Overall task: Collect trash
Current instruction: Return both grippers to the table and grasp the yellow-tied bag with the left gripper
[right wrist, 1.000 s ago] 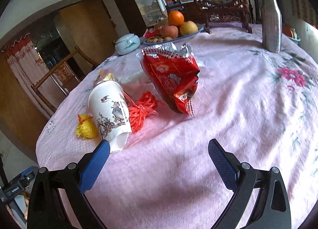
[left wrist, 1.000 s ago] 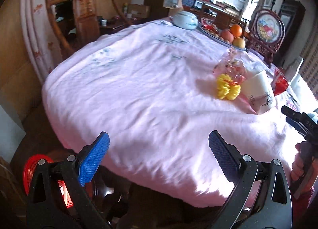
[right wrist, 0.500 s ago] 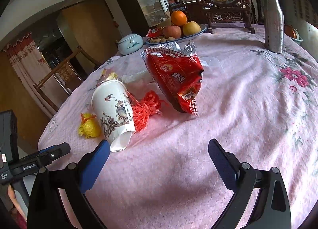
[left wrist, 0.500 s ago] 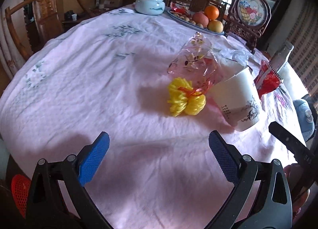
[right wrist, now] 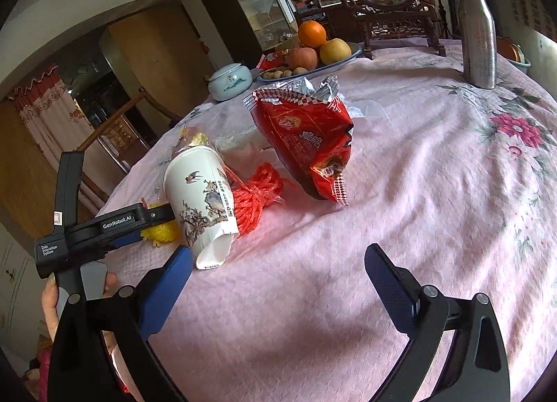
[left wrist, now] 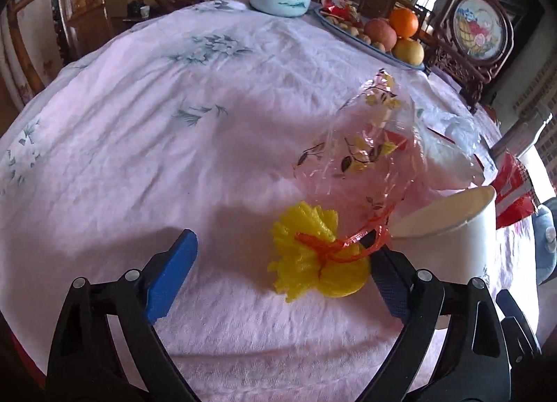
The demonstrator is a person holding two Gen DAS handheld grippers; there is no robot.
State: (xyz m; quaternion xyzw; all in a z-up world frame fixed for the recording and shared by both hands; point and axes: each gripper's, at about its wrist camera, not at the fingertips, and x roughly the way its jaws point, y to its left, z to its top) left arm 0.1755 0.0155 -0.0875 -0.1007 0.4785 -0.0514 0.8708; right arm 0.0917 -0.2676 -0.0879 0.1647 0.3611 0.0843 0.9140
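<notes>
Left wrist view: the yellow net bundle (left wrist: 318,255), tied with an orange strip, lies on the pink counter (left wrist: 174,123) between the fingers of the left tool (left wrist: 285,276), close against its right finger, jaws wide and gripping nothing. A paper cup (left wrist: 452,227) lies just beside it, with a clear wrapper (left wrist: 362,154) behind. The right tool (right wrist: 278,283) hovers open and empty near the counter's front edge, bare cloth ahead before the red snack bag (right wrist: 310,137).

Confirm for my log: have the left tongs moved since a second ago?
Yes. The left tongs advanced across the pink tablecloth, from its near edge up to the yellow bundle.
</notes>
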